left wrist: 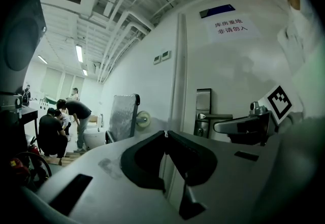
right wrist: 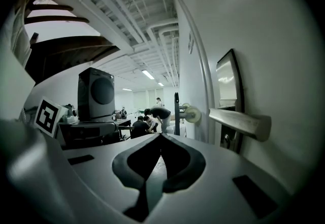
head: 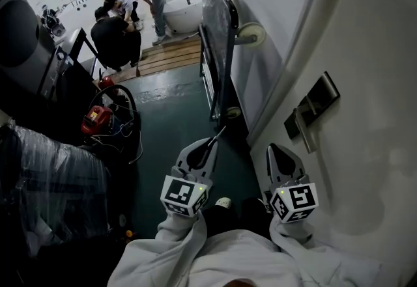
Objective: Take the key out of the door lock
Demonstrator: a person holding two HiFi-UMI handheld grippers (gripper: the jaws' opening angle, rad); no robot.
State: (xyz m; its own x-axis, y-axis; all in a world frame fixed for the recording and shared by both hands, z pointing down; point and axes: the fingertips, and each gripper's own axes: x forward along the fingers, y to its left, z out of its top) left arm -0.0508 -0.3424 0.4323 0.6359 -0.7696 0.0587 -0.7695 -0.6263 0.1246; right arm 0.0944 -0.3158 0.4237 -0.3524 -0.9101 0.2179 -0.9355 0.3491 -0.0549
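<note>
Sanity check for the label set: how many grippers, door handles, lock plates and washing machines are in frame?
Grippers: 2 (left gripper, right gripper)
Door handle: 1
Lock plate: 1
Washing machine: 1
Total: 5

We've got a dark green floor [head: 176, 123] here, and over it the left gripper [head: 212, 142] and right gripper [head: 275, 149] show pale grey shells with black jaw linings. Each carries a cube patterned in black-and-white squares. White sleeves [head: 195, 256] sit below them. The door [head: 371, 45] reads off-white and its lock plate [head: 314, 105] silver-grey. Further back we spot a red machine [head: 96, 120], tan wooden slats [head: 171, 56] and people [head: 114, 35] in dark tops.
</note>
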